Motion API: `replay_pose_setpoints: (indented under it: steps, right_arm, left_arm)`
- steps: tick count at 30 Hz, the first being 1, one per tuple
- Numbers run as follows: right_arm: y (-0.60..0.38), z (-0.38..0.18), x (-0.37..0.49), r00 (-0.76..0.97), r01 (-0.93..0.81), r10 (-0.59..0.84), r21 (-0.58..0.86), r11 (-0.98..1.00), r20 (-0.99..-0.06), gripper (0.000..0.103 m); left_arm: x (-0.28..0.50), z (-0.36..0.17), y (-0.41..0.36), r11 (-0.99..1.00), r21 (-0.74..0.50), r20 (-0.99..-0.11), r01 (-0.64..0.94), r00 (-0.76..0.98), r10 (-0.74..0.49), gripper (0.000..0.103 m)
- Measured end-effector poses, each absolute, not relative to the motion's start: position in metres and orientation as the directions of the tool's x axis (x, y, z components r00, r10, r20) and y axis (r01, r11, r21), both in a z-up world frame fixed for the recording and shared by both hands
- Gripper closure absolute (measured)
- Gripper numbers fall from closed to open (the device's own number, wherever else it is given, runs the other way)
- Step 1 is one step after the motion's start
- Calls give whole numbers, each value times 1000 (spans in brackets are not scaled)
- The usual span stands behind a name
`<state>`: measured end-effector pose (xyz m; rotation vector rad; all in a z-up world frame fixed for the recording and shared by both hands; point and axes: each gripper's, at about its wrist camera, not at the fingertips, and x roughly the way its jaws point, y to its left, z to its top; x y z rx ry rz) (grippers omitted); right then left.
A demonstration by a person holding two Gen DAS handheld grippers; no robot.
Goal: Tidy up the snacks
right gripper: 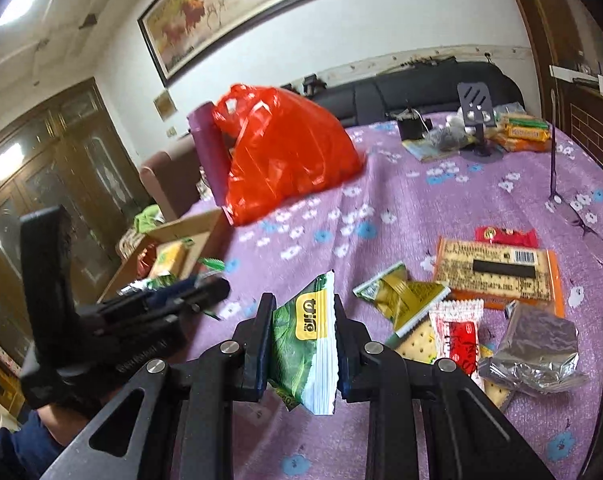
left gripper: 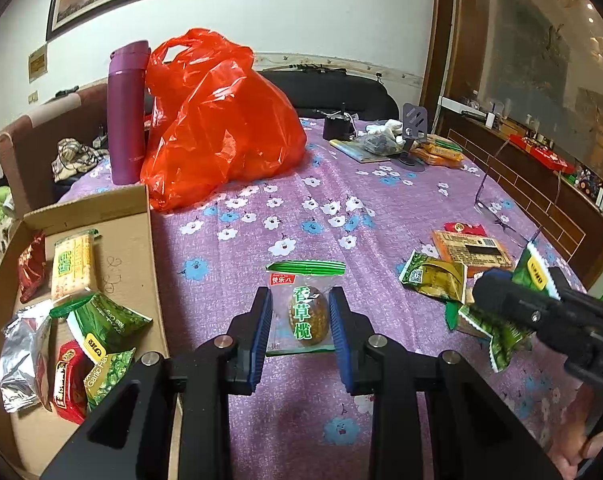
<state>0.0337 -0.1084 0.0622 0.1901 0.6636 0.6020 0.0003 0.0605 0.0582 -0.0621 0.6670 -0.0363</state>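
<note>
My left gripper is shut on a clear olive snack packet with green Chinese print, held just above the purple floral tablecloth. A cardboard box at the left holds several snack packets. My right gripper is shut on a green pea snack packet and holds it upright above the cloth; it also shows at the right of the left wrist view. Loose snacks lie at the right: a yellow-green packet, an orange cracker pack, a red-white candy and a silver packet.
A red plastic bag and a purple flask stand behind the box. Eyeglasses lie at the right edge. A phone stand, a booklet and biscuit packs sit at the far end. A dark sofa is behind the table.
</note>
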Motion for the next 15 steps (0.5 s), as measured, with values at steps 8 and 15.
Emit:
replay_pose_setpoints:
  steps: [8, 15]
  right_arm:
    - [-115, 61, 37, 627, -443, 588, 387, 809, -511, 75]
    - [-117, 60, 37, 632, -434, 587, 397, 809, -505, 75]
  left_arm:
    - [-8, 61, 47, 1000, 28, -570, 10, 822, 8, 75]
    - [-13, 63, 40, 996, 86, -532, -4, 845, 49, 75]
